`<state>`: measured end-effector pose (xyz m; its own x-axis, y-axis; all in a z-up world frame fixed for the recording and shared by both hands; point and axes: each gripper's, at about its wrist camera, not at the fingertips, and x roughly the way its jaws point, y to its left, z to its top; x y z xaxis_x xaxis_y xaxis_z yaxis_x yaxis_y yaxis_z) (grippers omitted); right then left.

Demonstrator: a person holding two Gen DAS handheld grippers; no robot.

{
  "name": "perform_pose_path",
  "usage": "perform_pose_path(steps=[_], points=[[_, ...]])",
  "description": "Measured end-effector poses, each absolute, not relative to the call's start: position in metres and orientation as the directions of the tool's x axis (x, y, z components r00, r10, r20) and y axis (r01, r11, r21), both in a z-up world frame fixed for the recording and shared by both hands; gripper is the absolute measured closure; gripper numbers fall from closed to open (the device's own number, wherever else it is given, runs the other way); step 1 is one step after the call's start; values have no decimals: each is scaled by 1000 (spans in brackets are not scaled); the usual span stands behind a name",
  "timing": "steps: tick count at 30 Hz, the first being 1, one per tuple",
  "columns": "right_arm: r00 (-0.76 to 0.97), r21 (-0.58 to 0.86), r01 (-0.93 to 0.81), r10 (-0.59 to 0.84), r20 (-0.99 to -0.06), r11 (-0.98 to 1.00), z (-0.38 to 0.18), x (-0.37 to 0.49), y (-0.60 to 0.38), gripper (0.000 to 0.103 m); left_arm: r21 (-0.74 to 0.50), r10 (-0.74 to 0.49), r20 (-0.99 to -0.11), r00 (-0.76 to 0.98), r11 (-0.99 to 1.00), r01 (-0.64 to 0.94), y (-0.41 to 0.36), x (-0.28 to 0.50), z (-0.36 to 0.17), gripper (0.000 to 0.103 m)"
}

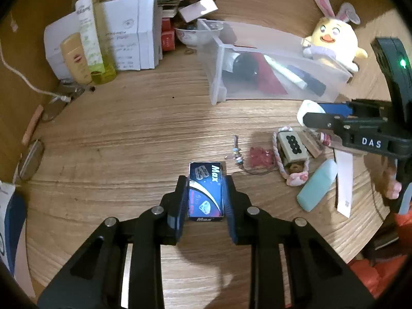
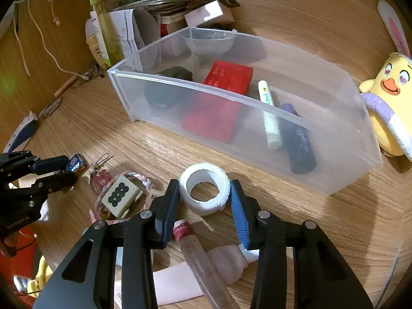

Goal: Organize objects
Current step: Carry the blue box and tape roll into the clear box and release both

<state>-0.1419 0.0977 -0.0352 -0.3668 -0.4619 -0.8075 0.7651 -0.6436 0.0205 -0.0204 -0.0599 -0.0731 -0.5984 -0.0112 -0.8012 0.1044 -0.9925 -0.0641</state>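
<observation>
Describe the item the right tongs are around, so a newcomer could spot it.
Find the clear plastic bin on the wooden table. Just in front of it, between the right tongs, lies a white tape roll. It is the only hollow ring-shaped thing there.

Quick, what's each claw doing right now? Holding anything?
Left claw: closed on the blue Max box, pads against its sides.
Right claw: closed around the white tape roll on the table.
</observation>
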Motion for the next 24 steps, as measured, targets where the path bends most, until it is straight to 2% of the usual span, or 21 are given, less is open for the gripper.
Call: perform_pose_path(steps=[9, 24], points=[[-412, 11, 756, -489, -769, -655, -16, -136, 110, 67, -73, -40, -774, -632, -986, 153, -70, -14, -58, 76], [-496, 6, 727, -531, -687, -687, 24, -135, 134, 67, -80, -61, -655, -753, -985, 150, -63, -19, -4, 76]])
